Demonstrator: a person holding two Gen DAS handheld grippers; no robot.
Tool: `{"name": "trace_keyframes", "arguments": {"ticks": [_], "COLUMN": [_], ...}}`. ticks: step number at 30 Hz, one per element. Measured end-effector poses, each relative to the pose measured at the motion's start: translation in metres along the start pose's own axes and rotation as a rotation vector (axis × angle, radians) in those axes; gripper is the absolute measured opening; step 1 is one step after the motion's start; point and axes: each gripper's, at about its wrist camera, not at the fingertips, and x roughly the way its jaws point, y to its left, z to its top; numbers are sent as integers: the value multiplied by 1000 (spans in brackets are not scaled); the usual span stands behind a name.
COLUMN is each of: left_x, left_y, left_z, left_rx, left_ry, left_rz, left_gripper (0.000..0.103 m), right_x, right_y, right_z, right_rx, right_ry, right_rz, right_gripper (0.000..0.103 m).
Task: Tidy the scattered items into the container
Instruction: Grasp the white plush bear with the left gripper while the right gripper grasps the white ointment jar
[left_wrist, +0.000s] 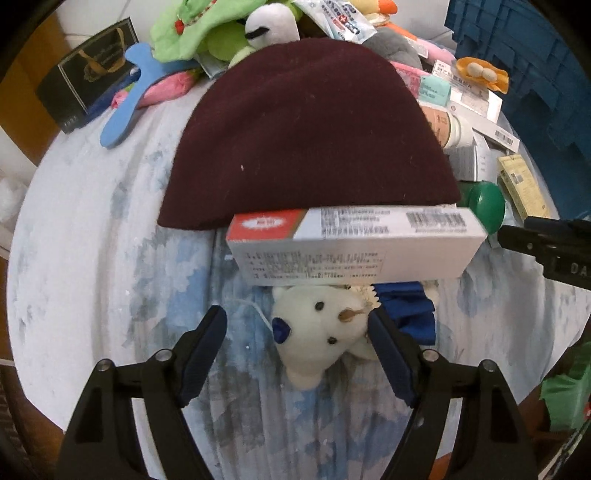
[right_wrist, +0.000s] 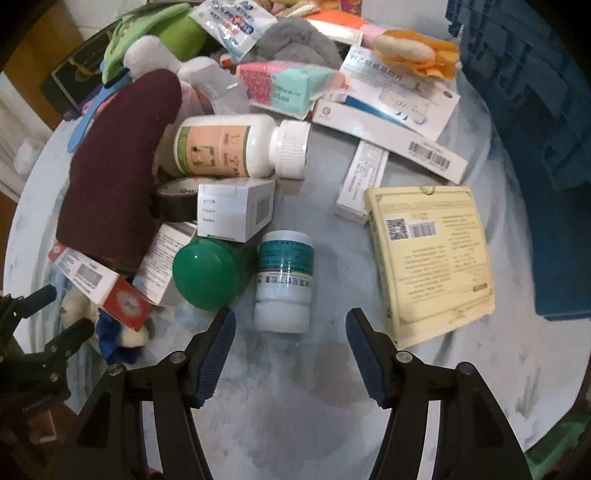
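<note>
The left gripper (left_wrist: 297, 332) is held wide open with nothing gripped, a white plush bear (left_wrist: 319, 332) lying between its fingers on the pale blue cloth (left_wrist: 92, 258). Just beyond the bear, a red-and-white carton (left_wrist: 354, 243) is laid against a maroon knit hat (left_wrist: 310, 136). The right gripper (right_wrist: 291, 332) is likewise spread wide and empty, a small white jar with a teal label (right_wrist: 284, 280) being seen just ahead of its tips (a green cap (right_wrist: 207, 273) beside it). The blue crate (right_wrist: 535, 110) is set at the table's right edge.
</note>
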Motion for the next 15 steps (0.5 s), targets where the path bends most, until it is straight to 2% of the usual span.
{"name": "trace_keyframes", "arguments": {"ticks": [4,5,6,7,8,15], "left_x": [1,2,1,0,-2,-4], "left_y": [-4,-4,-5,-5,-7,-11], "left_z": [1,1,0,-1,-2,-2], "left_rx": [3,5,5,4,6,21], "left_ry": [-10,-8,-12,-14,-18,-24], "left_rz": [-26,-34,-56,-78,-81,-71], "left_gripper": [78,73,68,55,53,49], "right_x": [9,11,14,15,16,16], "right_y": [3,4,5,6,7,7], "right_z": [2,2,2,1,0,-1], "right_rx": [-14,-19,-25,-31,-37,-47], "right_ry": [3,9,15,17,18,21], "right_rz": [-17,-14,-8,-9,-11,0], "right_gripper": [64,63,59,44,35,33]}}
